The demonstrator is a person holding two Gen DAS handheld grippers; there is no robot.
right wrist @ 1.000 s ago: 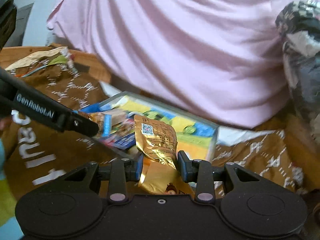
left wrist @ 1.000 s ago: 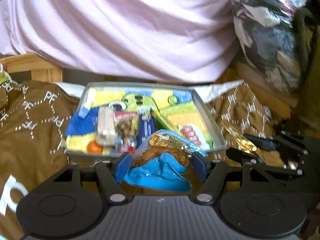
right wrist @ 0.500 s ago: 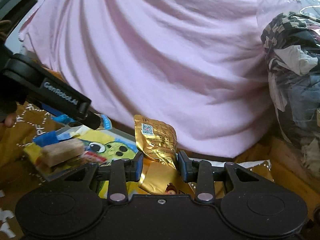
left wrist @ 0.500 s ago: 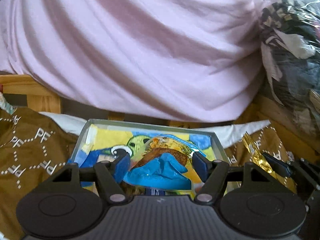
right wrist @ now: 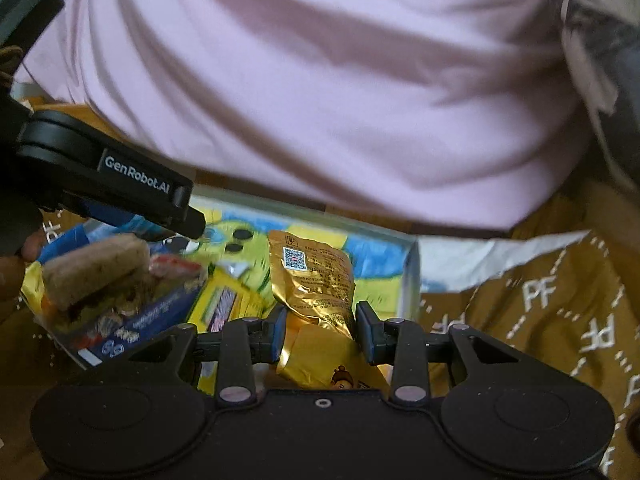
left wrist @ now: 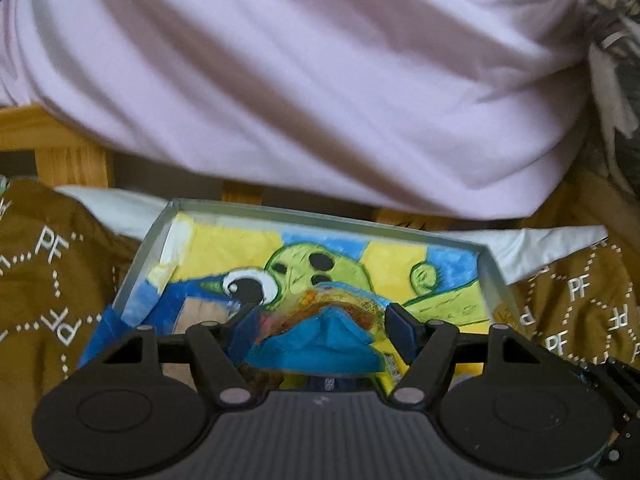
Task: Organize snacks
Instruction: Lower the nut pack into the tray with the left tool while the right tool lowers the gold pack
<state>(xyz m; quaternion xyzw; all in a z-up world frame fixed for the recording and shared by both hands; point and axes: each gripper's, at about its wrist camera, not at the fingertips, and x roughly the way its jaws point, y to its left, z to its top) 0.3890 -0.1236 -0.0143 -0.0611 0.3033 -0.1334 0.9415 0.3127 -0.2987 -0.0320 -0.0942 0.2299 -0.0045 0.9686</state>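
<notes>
My left gripper (left wrist: 322,326) is shut on a crumpled blue snack packet (left wrist: 320,346) with an orange picture. It hovers low over the near half of a grey-rimmed tray (left wrist: 328,216) whose floor bears a yellow, blue and green cartoon. My right gripper (right wrist: 322,332) is shut on a gold foil packet (right wrist: 312,280), held upright over the right part of the same tray (right wrist: 412,276). In the right wrist view, one of the left gripper's fingers (right wrist: 176,208) reaches in from the upper left above the snacks lying in the tray.
A beige bar (right wrist: 96,268), a blue packet (right wrist: 152,320) and a yellow box (right wrist: 228,304) lie in the tray's left part. Brown printed cloth (left wrist: 52,272) surrounds the tray. A pink draped sheet (left wrist: 300,80) and a wooden frame (left wrist: 68,160) stand behind.
Both grippers have moved forward over the tray, each still holding its packet. The left one now sits lower and closer to the cartoon floor.
</notes>
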